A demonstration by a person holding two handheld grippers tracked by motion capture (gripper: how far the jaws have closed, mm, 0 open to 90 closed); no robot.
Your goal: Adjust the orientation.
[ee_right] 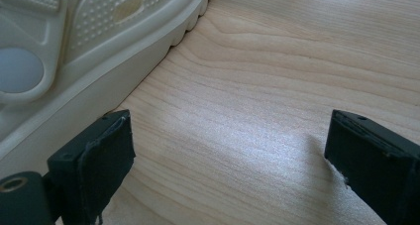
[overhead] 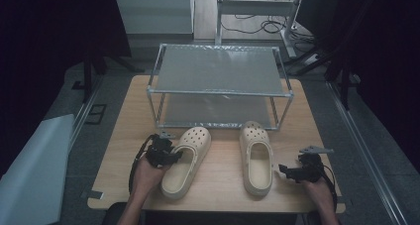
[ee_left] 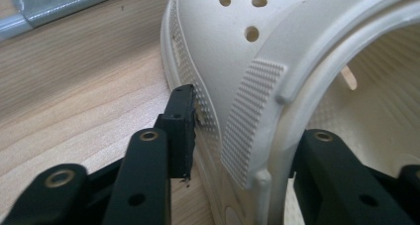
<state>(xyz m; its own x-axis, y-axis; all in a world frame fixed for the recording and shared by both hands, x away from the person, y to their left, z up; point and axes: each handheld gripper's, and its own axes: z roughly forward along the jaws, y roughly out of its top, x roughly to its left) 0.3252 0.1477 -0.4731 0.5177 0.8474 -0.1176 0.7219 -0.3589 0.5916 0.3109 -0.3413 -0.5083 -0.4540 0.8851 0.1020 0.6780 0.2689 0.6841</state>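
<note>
the left gripper point(overhead: 166, 154) pinches the side wall of the left clog point(overhead: 187, 158) on the table point(overhead: 225, 178), one jaw outside, one inside. confirm firm pad contact before lifting, and keep the sole level. right gripper point(overhead: 292, 171) jaws are spread beside the right clog point(overhead: 256, 158).

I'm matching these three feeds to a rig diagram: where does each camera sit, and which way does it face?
High view: above the person's side, facing forward and down on the table, rack, two clogs; forearms, both hands show.
Left gripper view: rides the left gripper, faces the left clog; jaws straddle its side wall.
Right gripper view: rides the right gripper, faces the tabletop; open jaws beside the right clog.
Shared: each clog appears in the high view too.
</note>
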